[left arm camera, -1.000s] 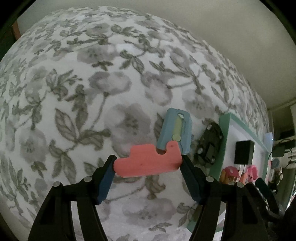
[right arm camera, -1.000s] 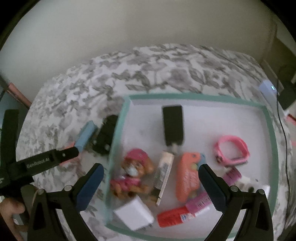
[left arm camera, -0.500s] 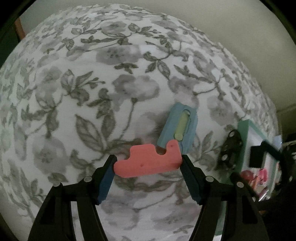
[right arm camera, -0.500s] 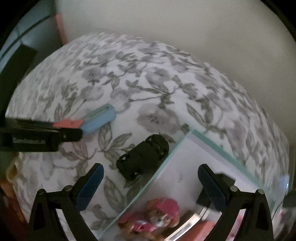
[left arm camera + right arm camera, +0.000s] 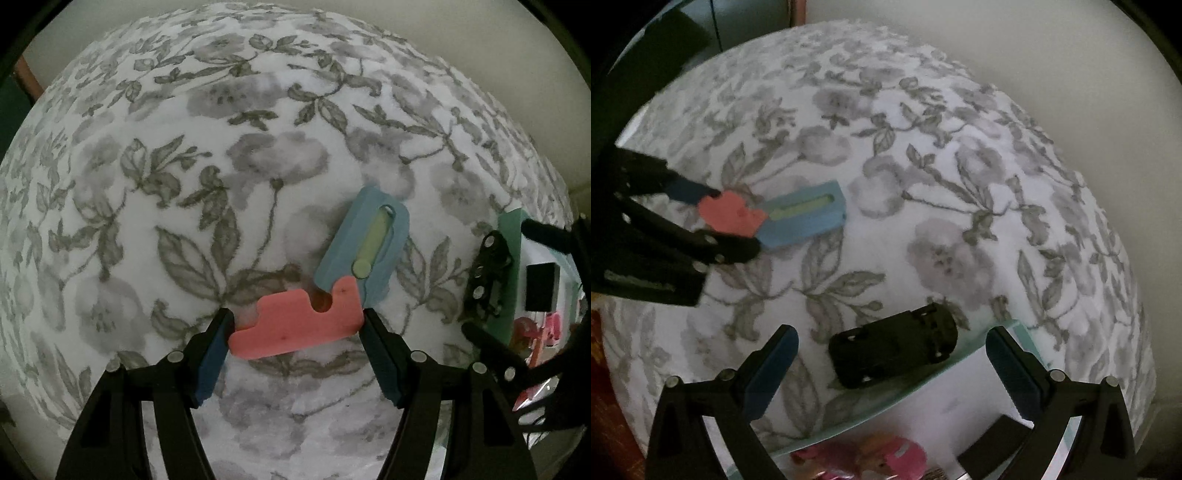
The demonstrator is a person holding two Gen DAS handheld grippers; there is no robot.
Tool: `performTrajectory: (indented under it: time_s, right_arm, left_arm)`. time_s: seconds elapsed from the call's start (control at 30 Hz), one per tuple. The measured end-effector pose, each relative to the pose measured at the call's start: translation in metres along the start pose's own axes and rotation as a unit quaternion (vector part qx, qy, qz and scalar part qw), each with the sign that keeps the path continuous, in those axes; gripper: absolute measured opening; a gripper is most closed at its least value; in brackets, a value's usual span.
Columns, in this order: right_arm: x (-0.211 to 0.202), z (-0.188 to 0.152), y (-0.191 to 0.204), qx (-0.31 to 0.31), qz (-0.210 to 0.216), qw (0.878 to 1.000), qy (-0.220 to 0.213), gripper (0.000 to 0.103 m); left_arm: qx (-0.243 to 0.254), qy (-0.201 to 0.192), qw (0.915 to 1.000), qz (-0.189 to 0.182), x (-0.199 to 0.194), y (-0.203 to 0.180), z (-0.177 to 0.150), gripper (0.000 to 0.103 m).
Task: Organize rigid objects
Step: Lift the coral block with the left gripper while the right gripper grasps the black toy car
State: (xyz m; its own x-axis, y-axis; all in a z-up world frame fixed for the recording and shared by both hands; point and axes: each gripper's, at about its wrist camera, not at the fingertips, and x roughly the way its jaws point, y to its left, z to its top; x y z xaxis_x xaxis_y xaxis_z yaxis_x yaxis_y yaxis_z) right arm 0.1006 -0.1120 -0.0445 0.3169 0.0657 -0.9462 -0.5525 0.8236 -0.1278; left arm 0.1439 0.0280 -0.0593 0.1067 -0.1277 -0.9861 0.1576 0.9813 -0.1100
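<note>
My left gripper (image 5: 297, 326) is shut on a flat pink notched piece (image 5: 295, 319), held just above the floral cloth; it also shows in the right wrist view (image 5: 733, 214). A light blue box cutter (image 5: 365, 245) lies on the cloth just beyond the pink piece, also seen in the right wrist view (image 5: 805, 216). A black toy car (image 5: 894, 349) lies upside down against the outer edge of the teal-rimmed tray (image 5: 916, 395). My right gripper (image 5: 892, 369) is open and empty, its fingers either side of the car and above it.
The tray (image 5: 508, 258) holds a pink toy figure (image 5: 871, 459) and a black box (image 5: 541, 286). The floral cloth (image 5: 923, 184) covers a round table. A pale wall stands behind. The left gripper's body (image 5: 653, 240) sits at the table's left.
My right gripper has swung left from over the tray's contents to over the black car and come closer. My left gripper keeps hold of the pink piece and has shifted slightly left.
</note>
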Motion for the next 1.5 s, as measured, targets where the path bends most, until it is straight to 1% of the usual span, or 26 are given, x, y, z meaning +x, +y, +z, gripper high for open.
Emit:
performTrajectory:
  time_s: [0.17, 0.27, 0.4, 0.47, 0.53, 0.57, 0.7, 0.77, 1.07, 1.23, 1.43, 1.5]
  right_arm:
    - [0.005, 0.005, -0.002, -0.024, 0.004, 1.0, 0.003, 0.103]
    - [0.012, 0.007, 0.002, -0.051, 0.001, 0.999, 0.017, 0.103]
    - [0.02, 0.006, 0.006, -0.069, -0.016, 0.997, 0.021, 0.102]
    - [0.024, 0.007, 0.006, -0.066, -0.023, 0.997, 0.021, 0.099]
    - [0.025, 0.007, 0.006, -0.061, -0.019, 0.998, 0.019, 0.098]
    - [0.026, 0.008, 0.005, -0.06, -0.016, 0.998, 0.019, 0.096]
    - [0.023, 0.009, 0.004, -0.055, 0.002, 0.998, 0.021, 0.081]
    - [0.022, 0.008, 0.005, -0.056, 0.003, 0.998, 0.02, 0.078]
    - [0.019, 0.006, 0.009, -0.054, -0.007, 0.998, 0.028, 0.078]
    - [0.018, 0.008, 0.012, -0.053, -0.014, 0.998, 0.026, 0.078]
    - [0.015, 0.002, 0.014, -0.013, -0.019, 1.0, 0.005, 0.078]
    - [0.012, 0.0, 0.014, 0.006, -0.015, 1.0, -0.004, 0.078]
  left_arm:
    - [0.005, 0.0, 1.0, 0.004, 0.002, 0.0, 0.006, 0.071]
    - [0.005, 0.001, 1.0, 0.004, 0.002, 0.0, 0.01, 0.071]
    - [0.008, 0.0, 0.9999, 0.007, 0.002, 0.001, 0.013, 0.071]
    - [0.009, -0.001, 0.9999, 0.008, 0.002, 0.0, 0.011, 0.071]
    - [0.006, -0.001, 1.0, 0.006, 0.003, -0.001, 0.01, 0.071]
    - [0.005, -0.001, 1.0, 0.004, 0.003, 0.0, 0.01, 0.071]
    - [0.008, -0.002, 0.9999, 0.006, 0.004, 0.001, 0.012, 0.071]
    - [0.007, -0.003, 1.0, 0.006, 0.003, 0.001, 0.011, 0.071]
    - [0.004, -0.005, 1.0, 0.004, 0.003, -0.001, 0.009, 0.071]
    - [-0.002, -0.01, 0.9999, -0.006, 0.0, 0.001, 0.009, 0.071]
    - [-0.001, -0.016, 0.9998, -0.013, -0.008, 0.001, 0.011, 0.071]
    - [-0.003, -0.017, 0.9997, -0.016, -0.01, 0.001, 0.011, 0.071]
